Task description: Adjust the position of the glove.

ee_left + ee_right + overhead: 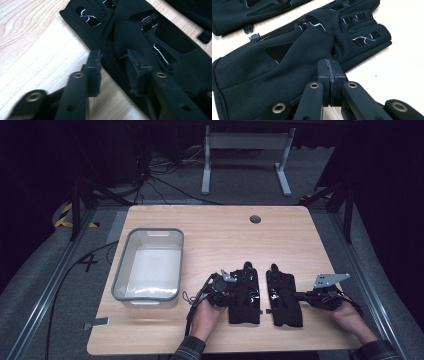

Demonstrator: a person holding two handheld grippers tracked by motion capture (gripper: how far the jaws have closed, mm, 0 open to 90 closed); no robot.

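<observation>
Two black gloves lie side by side, palms up, on the wooden table [215, 230]. My left gripper [234, 292] reaches in from the left at the left glove [245, 295]. In the left gripper view its jaws [113, 56] stand apart, one over the bare table and one on the glove [162, 35], with the glove's edge between them and not pinched. My right gripper [296, 295] comes from the right at the right glove [283, 297]. In the right gripper view its pads [329, 63] are pressed together, tips against the glove's [262, 65] edge below the thumb; no fabric shows between them.
A grey plastic bin [121, 265] stands on the left part of the table, beside the left hand. A round cable hole [255, 219] sits near the far edge. A small grey tab [97, 323] lies near the front left corner.
</observation>
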